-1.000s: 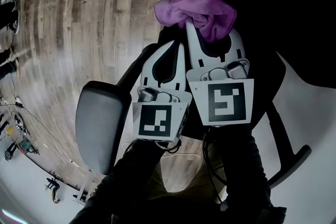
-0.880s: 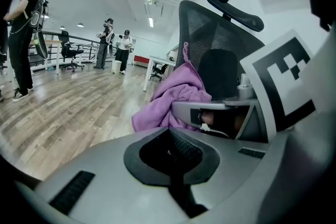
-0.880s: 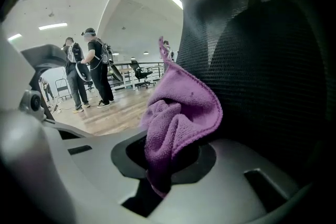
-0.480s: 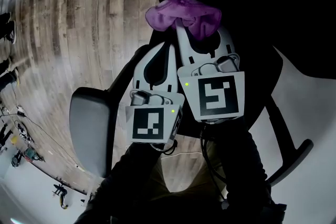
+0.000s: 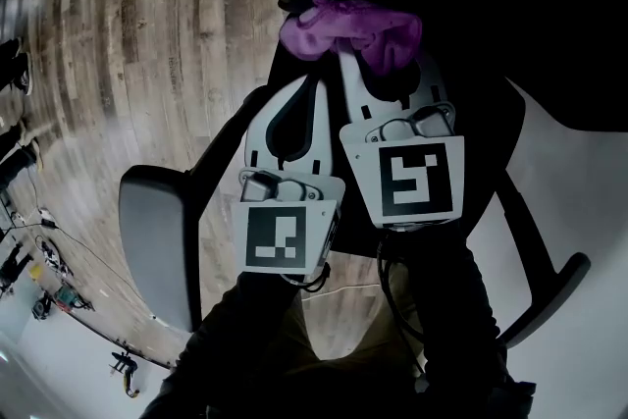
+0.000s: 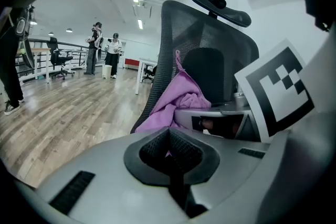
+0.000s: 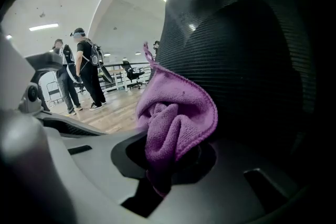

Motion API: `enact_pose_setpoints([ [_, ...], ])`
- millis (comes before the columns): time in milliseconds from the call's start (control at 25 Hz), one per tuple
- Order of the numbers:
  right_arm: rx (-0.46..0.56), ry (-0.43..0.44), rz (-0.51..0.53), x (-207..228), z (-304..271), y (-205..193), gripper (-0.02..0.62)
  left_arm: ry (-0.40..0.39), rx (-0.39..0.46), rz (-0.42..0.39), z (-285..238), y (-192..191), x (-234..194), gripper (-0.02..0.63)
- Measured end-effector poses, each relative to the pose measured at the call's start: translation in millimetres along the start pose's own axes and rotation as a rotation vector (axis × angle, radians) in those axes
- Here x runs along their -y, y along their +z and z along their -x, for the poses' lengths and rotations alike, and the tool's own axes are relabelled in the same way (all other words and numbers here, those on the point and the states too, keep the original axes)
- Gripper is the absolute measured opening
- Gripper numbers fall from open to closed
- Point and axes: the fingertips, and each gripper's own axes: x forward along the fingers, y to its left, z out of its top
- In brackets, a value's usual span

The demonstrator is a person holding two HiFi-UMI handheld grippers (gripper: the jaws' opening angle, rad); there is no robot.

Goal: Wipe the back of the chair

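Wipe in progress, cloth on the chair back.
Crumpled purple microfibre cloth is clamped in the right gripper and pressed to the black mesh chair back near one side edge. The left gripper is beside it, jaws together and empty. Most of the mesh probably still needs wiping.

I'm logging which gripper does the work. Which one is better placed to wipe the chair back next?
Right. The right gripper is shut on the purple cloth, bunched close to the chair's mesh back. The left gripper is shut on nothing and sits slightly further back.
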Motion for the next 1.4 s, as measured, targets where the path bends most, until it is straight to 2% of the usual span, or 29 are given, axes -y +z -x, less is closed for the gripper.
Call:
enact_pose_setpoints([
  [520, 0.003, -0.099, -0.054, 48, 33, -18, 0.061, -0.083, 0.02, -0.078, -10, 7, 46, 0.0],
  [760, 0.007, -0.142, -0.092, 66, 51, -24, 0.063, -0.122, 0.017, -0.088, -11, 8, 75, 0.0],
  [1400, 0.013, -0.239, -0.133, 133, 124, -31, 0.063, -0.23, 0.013, -0.186, -28, 26, 162, 0.0],
])
